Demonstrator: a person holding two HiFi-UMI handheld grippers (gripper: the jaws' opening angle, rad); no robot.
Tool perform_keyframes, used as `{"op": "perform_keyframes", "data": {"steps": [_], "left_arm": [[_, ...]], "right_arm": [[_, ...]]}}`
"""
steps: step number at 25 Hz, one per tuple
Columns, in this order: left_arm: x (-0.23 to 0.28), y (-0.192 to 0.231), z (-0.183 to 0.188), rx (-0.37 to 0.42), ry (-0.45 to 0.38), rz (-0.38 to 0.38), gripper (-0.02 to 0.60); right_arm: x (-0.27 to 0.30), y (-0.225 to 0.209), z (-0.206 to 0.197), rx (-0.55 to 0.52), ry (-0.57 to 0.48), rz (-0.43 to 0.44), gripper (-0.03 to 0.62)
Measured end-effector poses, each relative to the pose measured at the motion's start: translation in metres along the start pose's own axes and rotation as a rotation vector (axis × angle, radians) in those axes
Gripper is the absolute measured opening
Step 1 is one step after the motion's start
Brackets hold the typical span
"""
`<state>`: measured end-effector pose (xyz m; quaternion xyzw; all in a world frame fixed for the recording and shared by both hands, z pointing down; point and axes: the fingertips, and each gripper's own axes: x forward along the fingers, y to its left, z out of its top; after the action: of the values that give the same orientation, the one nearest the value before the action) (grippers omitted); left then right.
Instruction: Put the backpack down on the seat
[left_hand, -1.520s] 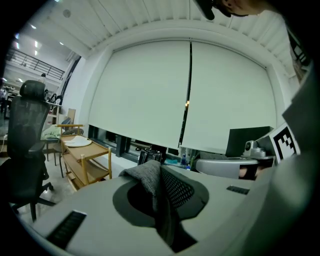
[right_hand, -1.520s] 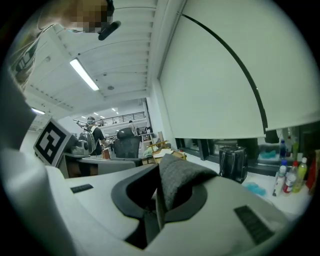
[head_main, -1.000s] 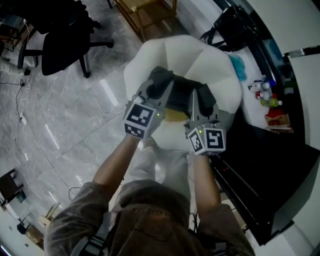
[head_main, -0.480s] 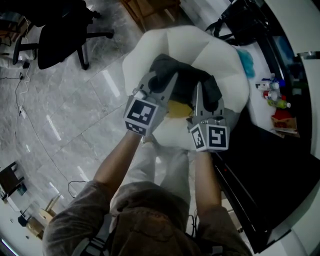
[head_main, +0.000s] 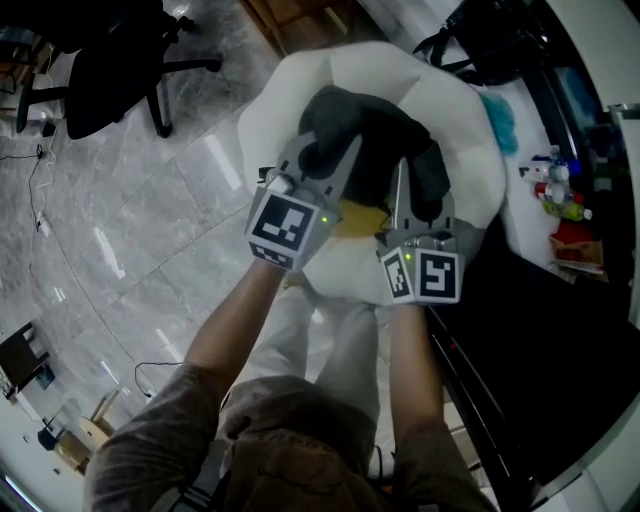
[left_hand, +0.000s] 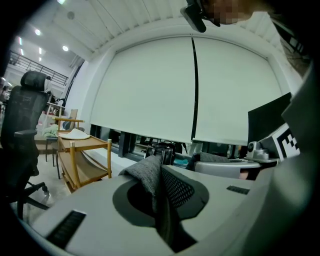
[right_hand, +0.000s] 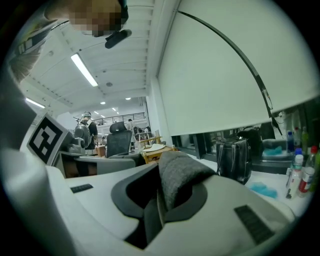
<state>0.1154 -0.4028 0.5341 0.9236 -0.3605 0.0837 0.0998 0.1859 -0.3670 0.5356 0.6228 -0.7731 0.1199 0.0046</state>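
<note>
The dark grey backpack (head_main: 372, 150) hangs low over the white cushioned seat (head_main: 462, 150); whether it touches the seat I cannot tell. A yellow patch (head_main: 358, 216) shows under its near edge. My left gripper (head_main: 322, 160) is shut on a grey fabric fold (left_hand: 150, 177) at the backpack's left side. On the right side, my right gripper (head_main: 406, 182) is shut on another grey fold (right_hand: 176, 181). In both gripper views the cloth is pinched between the jaws and sticks up past them. Both marker cubes face the head camera.
A black office chair (head_main: 110, 70) stands on the marble floor at upper left, a wooden trolley (head_main: 300, 12) beyond the seat. A black bag (head_main: 485, 40), a teal cloth (head_main: 498, 122) and bottles (head_main: 555, 190) sit on the white counter; a black desk (head_main: 545, 310) borders the right.
Both grippers have sunk with the backpack toward the seat. The backpack now covers more of the white cushion. Both grips are unchanged.
</note>
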Motion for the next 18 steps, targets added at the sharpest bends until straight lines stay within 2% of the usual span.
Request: {"op": "perform_keyframes", "data": {"steps": [18], "left_arm": [[0.043,0.014,-0.064,0.002,-0.009,-0.018,0.034]], "right_arm": [[0.042,-0.020,-0.059,-0.001,-0.013,-0.013,0.033]]}}
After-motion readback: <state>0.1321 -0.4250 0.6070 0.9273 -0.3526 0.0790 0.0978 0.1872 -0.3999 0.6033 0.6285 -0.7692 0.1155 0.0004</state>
